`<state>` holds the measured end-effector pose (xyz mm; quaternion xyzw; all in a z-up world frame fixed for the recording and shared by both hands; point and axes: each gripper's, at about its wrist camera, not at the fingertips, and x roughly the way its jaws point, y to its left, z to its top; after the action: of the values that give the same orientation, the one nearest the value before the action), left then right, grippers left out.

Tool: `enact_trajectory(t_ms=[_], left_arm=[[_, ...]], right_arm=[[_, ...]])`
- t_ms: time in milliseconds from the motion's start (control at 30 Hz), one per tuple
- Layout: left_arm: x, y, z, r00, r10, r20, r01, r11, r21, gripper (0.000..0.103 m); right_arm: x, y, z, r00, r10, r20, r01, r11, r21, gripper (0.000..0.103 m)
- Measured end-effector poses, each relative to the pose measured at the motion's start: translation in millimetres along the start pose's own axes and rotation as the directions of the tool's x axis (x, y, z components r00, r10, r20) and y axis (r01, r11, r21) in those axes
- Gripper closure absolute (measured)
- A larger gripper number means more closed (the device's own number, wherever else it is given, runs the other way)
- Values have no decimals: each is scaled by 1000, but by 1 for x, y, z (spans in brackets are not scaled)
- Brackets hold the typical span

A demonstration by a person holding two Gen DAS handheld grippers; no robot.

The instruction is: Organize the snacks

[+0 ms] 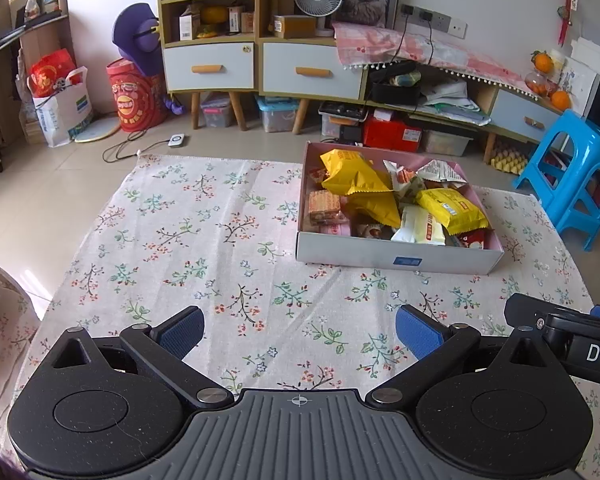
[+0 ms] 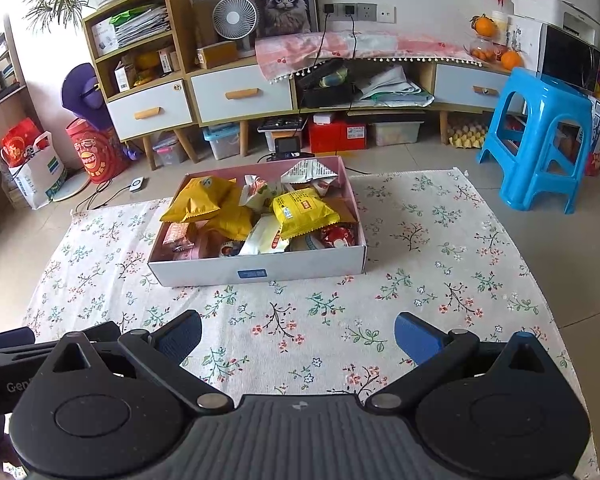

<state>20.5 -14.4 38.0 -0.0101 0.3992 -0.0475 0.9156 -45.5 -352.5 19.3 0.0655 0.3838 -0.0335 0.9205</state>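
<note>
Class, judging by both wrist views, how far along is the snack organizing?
Done: the snack packets all sit piled in the box, and none show on the floral cloth. In hand: nothing, since the left hand-held gripper and right hand-held gripper are open and empty. Left: at most tidying the loose heap.

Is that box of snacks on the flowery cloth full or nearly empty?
Full. The lidless box is heaped with packets: yellow bags rise above its rim, with more wrapped snacks packed underneath.
</note>
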Motion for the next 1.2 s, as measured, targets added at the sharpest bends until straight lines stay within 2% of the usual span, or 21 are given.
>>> enact_trajectory(t_ms=[1200], left_arm=[[2, 3, -3, 1000, 3, -8, -3, 1000, 1, 1]], right_arm=[[1, 1, 0, 1000, -1, -2, 1, 1000, 3, 10]])
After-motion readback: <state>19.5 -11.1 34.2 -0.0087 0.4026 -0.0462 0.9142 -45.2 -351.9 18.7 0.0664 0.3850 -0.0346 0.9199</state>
